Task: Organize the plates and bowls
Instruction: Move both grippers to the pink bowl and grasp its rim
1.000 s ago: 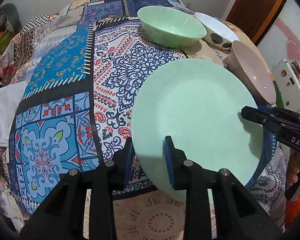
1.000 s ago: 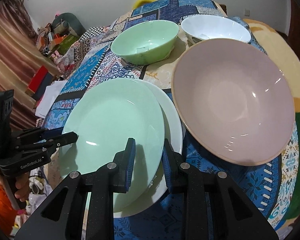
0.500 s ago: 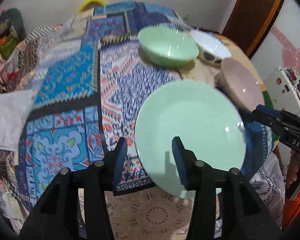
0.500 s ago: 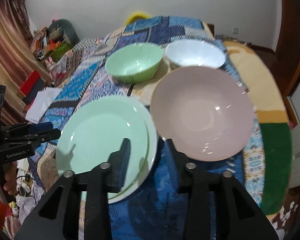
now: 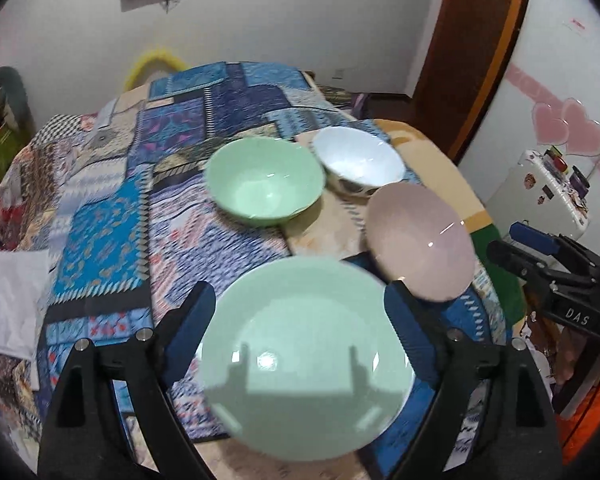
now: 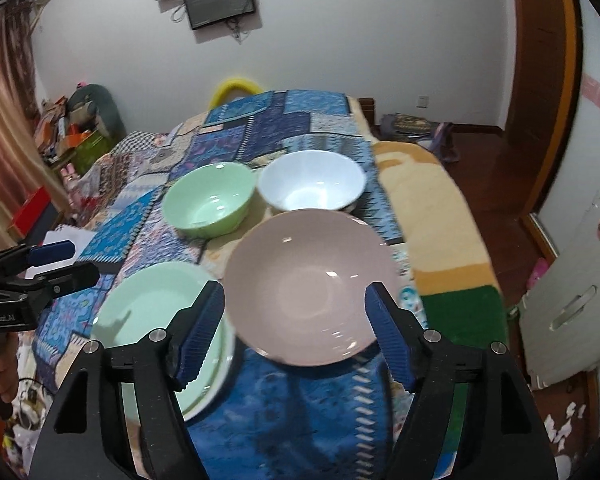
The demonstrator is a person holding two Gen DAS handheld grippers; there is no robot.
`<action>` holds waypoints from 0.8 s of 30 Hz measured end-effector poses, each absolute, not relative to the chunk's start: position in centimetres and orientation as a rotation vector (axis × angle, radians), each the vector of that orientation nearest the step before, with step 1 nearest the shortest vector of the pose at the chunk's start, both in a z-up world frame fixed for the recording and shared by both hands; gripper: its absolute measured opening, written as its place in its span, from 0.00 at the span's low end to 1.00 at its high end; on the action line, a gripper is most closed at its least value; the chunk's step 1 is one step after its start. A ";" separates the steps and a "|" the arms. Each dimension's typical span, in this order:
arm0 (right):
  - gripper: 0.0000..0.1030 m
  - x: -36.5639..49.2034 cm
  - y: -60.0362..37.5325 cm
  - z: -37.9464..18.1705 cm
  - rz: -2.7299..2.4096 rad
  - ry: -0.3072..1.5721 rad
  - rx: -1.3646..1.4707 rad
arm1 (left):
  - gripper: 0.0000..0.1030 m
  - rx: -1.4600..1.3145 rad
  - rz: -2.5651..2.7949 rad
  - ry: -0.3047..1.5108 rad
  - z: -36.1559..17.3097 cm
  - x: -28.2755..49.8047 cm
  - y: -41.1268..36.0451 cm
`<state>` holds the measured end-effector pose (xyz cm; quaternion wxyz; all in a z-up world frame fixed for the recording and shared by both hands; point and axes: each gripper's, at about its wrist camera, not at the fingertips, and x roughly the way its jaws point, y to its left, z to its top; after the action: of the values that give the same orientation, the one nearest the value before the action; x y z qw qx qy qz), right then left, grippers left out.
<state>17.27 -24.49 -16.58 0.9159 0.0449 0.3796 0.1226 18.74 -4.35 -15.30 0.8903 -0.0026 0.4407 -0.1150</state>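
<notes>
Green plate (image 5: 308,360) lies stacked on white plate (image 6: 216,376) at near tabletop (image 6: 284,408) edge; left gripper (image 5: 300,336) and right gripper (image 6: 296,332) jaws have just been opening, nothing between them; pink bowl (image 6: 312,284) beside stack; risk: stack overhangs edge, nudge tips it off.

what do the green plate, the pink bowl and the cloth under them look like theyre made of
Green plate: glossy, opaque; sharp light glints suggest glazed ceramic, glass or melamine. Pink bowl: the same smooth shine, bright highlights inside, likely the same kind of ware. Cloth: matte printed patchwork fabric, no shine.
</notes>
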 end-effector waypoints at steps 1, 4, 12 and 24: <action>0.68 17.5 -24.9 -16.7 0.244 0.784 0.100 | 0.85 -0.005 -0.248 0.919 -15.5 19.4 -5.0; 0.68 18.1 -26.0 -17.1 0.220 0.790 0.121 | 0.85 -0.005 -0.266 0.932 -16.2 20.9 -6.4; 0.68 20.0 -28.0 -19.8 0.171 0.849 0.164 | 0.85 0.051 -0.305 0.967 -19.3 24.4 -10.3; 0.42 21.7 -28.8 -23.4 0.196 0.921 0.223 | 0.44 0.109 -0.362 1.033 -23.2 27.3 -13.7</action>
<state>21.69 -28.80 -23.43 0.8852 0.1071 0.4429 0.0941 27.26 -13.70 -23.22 0.8525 0.0518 0.4909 -0.1720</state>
